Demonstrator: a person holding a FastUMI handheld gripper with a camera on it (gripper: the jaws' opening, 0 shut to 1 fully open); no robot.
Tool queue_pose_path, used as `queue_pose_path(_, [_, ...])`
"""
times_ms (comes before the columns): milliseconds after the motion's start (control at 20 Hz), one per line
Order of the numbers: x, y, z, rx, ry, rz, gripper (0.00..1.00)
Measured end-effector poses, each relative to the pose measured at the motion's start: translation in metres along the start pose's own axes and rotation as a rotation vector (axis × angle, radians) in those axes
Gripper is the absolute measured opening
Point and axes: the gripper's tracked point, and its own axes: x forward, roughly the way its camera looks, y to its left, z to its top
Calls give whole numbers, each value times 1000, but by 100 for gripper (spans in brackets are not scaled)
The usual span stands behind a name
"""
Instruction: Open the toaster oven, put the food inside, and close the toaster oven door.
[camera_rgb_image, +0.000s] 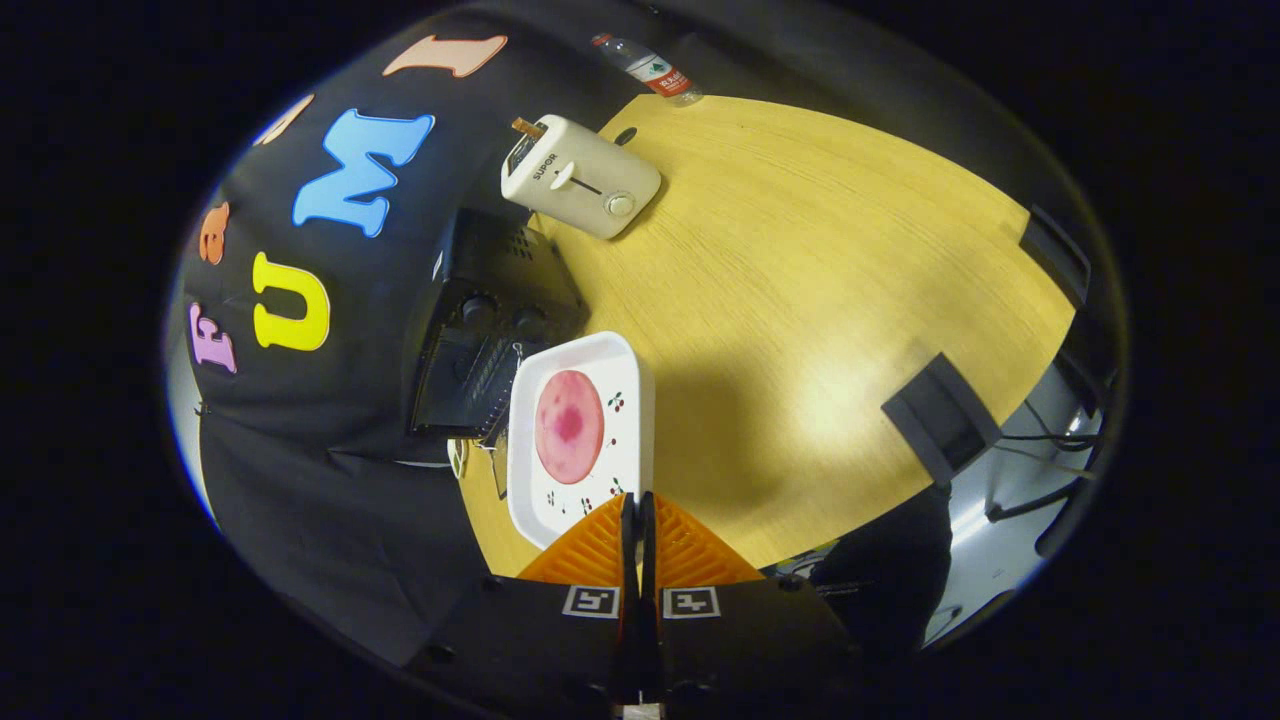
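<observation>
Your gripper (638, 510) rides tilted, its 2 orange fingers (590, 550) pinched together, only a thin gap between them.

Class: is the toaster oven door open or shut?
Open: the toaster oven door hangs down, its dark cavity exposed beside the plate clamped in the hand-held gripper.

The tool (638, 505) hides the white plate's (540, 500) near rim.

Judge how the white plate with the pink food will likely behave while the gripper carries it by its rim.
The white plate looks rigid, so it should not sag. The gripper, fingers closed on its near rim, holds one edge only, so the far end may droop or twist. The flat pink food lies loose on a smooth surface and could slide if tilted.
</observation>
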Motion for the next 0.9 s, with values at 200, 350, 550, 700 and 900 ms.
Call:
queue_pose_path(200, [12, 33, -34, 24, -7, 44, 2])
queue_pose_path(350, [27, 63, -51, 17, 5, 70, 2])
queue_pose_path(550, [44, 97, -63, -78, 29, 72, 2])
queue_pose_path(700, [63, 123, -59, -87, 32, 91, 2])
queue_pose_path(900, [95, 144, -48, -108, 36, 85, 2])
